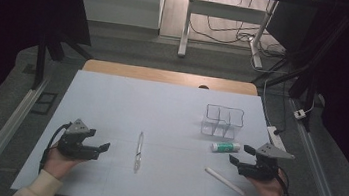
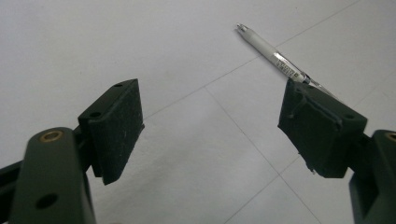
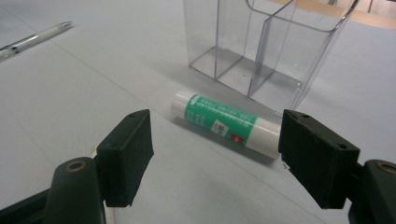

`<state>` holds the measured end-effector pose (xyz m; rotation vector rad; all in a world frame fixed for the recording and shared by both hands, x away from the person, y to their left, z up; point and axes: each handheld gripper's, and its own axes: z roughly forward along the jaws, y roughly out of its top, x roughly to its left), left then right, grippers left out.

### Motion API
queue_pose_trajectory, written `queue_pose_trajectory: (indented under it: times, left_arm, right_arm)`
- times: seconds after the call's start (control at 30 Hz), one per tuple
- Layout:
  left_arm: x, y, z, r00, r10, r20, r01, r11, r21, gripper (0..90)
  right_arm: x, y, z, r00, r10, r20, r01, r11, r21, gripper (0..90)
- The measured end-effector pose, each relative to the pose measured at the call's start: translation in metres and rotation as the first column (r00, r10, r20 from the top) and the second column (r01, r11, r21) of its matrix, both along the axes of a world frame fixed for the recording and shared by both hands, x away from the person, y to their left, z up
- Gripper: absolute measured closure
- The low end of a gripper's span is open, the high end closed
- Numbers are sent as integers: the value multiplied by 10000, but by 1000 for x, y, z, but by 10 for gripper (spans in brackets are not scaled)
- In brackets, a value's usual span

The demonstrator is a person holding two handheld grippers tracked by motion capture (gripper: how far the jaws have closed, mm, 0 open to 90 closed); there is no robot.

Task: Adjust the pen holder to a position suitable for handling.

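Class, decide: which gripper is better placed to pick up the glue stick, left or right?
Right. The right gripper is open and close to the glue stick; the left gripper is across the table, nearer the pen.

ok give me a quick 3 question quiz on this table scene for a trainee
1. True or false: the glue stick stands upright inside the clear organiser.
2. Which thing lies ahead of the left gripper? A) pen B) scissors C) ruler
3. Fill the gap: the jaws of the right gripper are ____.

Key
1. False: it lies on its side on the table, just in front of the organiser.
2. A.
3. Open, with nothing held between them.
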<state>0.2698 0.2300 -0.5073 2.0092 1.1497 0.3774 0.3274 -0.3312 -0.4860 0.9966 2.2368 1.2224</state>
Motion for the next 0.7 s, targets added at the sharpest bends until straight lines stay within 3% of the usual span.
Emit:
queue_pose_trajectory:
  times: [0.33,0.7]
  left_arm:
    - [0,-2,-1,10000,-66,-58,66,9999,86,221]
    - [1,-3,-2,9999,-88,-143,89,9999,118,221]
  right_arm:
    - [10,6,14,9994,-331,-35,331,9994,-100,284]
    - [24,5,16,9957,-838,-394,827,9962,-289,291]
